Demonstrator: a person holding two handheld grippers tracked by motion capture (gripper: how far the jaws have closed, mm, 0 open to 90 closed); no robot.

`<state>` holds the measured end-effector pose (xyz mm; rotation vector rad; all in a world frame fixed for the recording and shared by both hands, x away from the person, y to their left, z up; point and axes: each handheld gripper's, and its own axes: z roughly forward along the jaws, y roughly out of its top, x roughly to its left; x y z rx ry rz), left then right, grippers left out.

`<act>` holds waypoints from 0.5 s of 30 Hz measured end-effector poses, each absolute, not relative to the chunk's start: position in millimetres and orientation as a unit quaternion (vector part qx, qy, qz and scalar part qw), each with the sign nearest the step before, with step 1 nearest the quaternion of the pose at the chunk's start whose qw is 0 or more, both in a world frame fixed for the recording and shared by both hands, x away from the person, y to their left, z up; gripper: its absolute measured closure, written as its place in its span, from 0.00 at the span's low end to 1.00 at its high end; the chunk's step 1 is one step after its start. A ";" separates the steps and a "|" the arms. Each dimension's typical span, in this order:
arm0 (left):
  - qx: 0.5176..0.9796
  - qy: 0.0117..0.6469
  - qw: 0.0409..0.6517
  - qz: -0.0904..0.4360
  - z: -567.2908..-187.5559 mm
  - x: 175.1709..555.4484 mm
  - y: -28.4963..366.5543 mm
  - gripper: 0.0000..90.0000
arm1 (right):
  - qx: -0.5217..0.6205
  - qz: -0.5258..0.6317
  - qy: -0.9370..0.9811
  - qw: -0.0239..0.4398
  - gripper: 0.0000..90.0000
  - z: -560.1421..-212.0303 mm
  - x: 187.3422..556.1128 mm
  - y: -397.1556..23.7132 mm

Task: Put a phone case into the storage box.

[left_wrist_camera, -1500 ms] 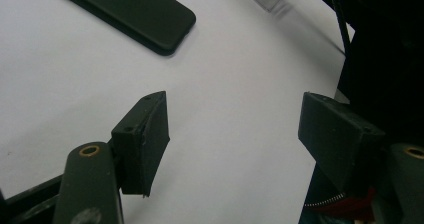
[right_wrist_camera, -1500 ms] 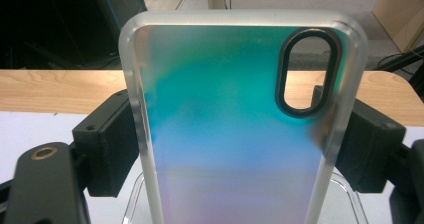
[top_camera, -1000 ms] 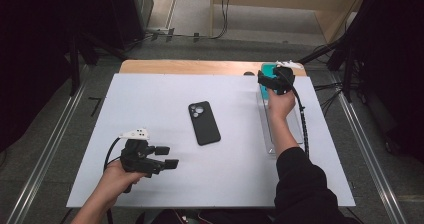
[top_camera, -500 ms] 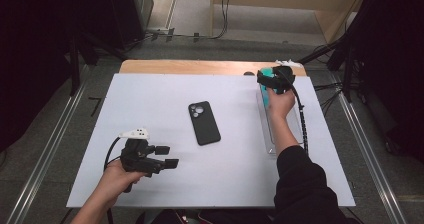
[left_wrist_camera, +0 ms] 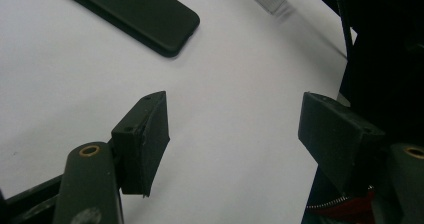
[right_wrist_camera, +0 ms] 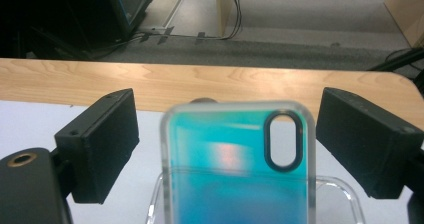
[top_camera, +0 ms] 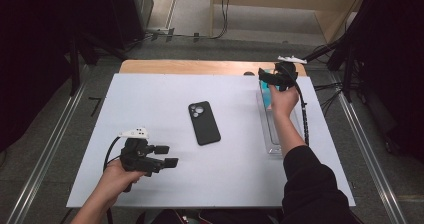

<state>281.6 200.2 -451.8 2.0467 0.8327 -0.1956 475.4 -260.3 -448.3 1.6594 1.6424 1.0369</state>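
**Right jaws spreading around the teal case**

Your right gripper [top_camera: 266, 77] sits at the far right of the table [top_camera: 150, 114], over the clear tray [top_camera: 274, 146]; its jaws have just been opening, and in the right gripper view they now stand wide on either side of the teal phone case [right_wrist_camera: 237, 159], with a gap between each pad and the case's edge; so the case lies between them, leaning up out of the tray, but is not gripped. Against the earlier high views the hand has hardly shifted; only the spread has grown. I judge this the set-up for a grasp; you would need to close squarely on the case's long edges, as a skewed pinch could tip it.

Your left gripper [left_wrist_camera: 235, 144] rests low at the near left; its jaws stand apart and empty over bare table, unmoved; the black phone [top_camera: 204, 123] lies flat mid-table, untouched.
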 end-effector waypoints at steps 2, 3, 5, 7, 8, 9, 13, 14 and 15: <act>0.827 0.335 0.445 -0.080 -452.0 282.4 199.8 0.32 | 0.619 0.391 0.618 0.288 0.10 -442.6 473.3 -259.8; 0.827 0.334 0.444 -0.081 -452.1 282.9 199.5 0.32 | 0.620 0.391 0.618 0.284 0.10 -439.8 472.2 -259.6; 0.828 0.334 0.444 -0.081 -451.9 283.5 198.8 0.32 | 0.619 0.391 0.623 0.277 0.10 -435.5 470.7 -259.1; 0.828 0.333 0.445 -0.080 -451.4 283.9 198.1 0.32 | 0.614 0.387 0.628 0.279 0.10 -430.6 468.3 -258.1; 0.827 0.334 0.446 -0.081 -451.3 284.1 197.7 0.32 | 0.611 0.390 0.630 0.278 0.10 -428.1 466.8 -258.2; 0.827 0.333 0.446 -0.081 -451.1 284.7 197.5 0.32 | 0.612 0.393 0.629 0.275 0.10 -425.7 465.3 -258.1; 0.826 0.335 0.445 -0.083 -450.9 286.7 196.5 0.32 | 0.611 0.399 0.640 0.240 0.10 -417.9 459.1 -258.1; 0.827 0.335 0.445 -0.083 -450.9 287.3 196.3 0.32 | 0.614 0.401 0.640 0.229 0.10 -416.7 457.3 -258.4; 0.828 0.335 0.443 -0.083 -450.7 288.1 196.3 0.32 | 0.613 0.401 0.644 0.222 0.10 -415.9 455.5 -259.0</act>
